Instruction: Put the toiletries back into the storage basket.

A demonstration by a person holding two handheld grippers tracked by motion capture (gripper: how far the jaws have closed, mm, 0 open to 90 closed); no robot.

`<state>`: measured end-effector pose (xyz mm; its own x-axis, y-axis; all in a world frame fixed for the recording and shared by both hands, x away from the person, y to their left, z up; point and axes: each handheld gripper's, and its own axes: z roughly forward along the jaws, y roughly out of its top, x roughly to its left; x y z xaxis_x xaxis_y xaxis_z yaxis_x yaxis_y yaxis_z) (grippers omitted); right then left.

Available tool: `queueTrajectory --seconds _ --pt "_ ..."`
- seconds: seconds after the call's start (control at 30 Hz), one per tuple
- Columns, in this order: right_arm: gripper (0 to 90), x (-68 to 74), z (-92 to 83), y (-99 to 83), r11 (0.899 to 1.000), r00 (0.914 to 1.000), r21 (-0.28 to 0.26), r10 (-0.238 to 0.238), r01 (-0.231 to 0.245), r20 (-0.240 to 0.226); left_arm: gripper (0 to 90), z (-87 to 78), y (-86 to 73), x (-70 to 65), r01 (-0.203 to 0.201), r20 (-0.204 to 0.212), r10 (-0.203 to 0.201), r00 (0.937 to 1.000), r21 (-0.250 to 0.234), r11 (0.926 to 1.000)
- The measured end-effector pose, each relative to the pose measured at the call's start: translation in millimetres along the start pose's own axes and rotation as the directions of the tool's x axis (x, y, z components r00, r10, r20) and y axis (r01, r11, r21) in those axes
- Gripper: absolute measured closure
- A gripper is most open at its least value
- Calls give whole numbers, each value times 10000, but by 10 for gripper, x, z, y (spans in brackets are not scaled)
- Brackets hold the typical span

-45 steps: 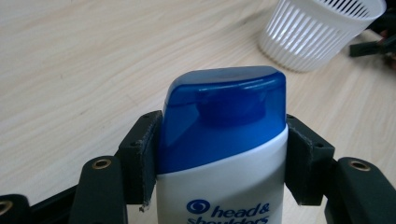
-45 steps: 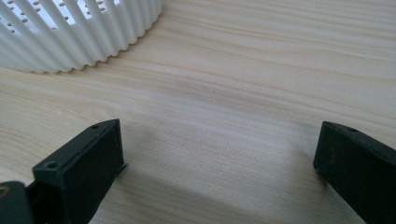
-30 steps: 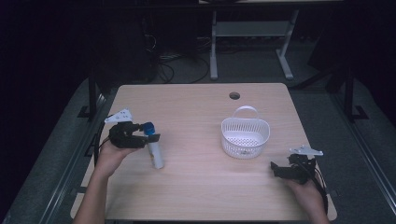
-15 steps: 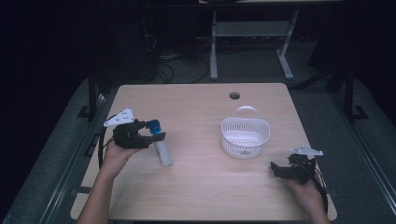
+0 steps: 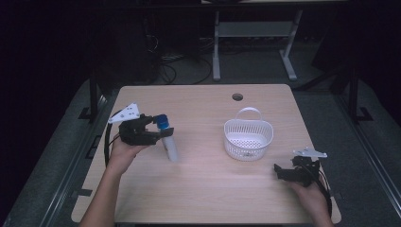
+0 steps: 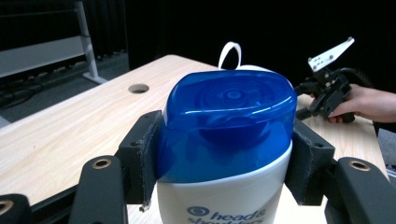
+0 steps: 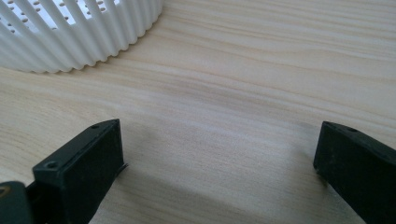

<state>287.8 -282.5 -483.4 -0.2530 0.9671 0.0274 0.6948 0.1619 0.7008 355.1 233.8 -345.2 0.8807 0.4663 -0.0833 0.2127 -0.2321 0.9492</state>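
A white shampoo bottle [image 5: 169,144] with a blue cap [image 6: 229,119] hangs tilted just above the left side of the wooden table [image 5: 203,189]. My left gripper [image 5: 160,132] is shut on it at the cap, both pads pressing its sides. A white slotted basket [image 5: 248,138] with an arched handle stands right of centre. My right gripper [image 5: 279,171] rests low by the front right edge, near the basket's wall [image 7: 70,37]. Its jaws stand open over bare wood with nothing between them.
A round cable hole [image 5: 237,97] sits near the table's far edge. Behind the table stand a white desk frame [image 5: 246,42] and loose cables on the floor. Black rails run along both sides of the table.
My left gripper has lifted the bottle and carried it a little to the right, towards the basket. The right gripper has stayed where it was.
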Motion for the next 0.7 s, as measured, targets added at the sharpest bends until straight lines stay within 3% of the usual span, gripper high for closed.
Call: queueTrajectory --seconds 0.3,0.7 --pt "10 1 -1 -1 10000 10000 1 4 -4 18 376 118 163 -34 -240 139 240 9996 -15 9997" --pt "9 1 -2 -1 10000 10000 5 7 -7 18 376 425 358 -109 -371 664 382 9971 -177 9992"
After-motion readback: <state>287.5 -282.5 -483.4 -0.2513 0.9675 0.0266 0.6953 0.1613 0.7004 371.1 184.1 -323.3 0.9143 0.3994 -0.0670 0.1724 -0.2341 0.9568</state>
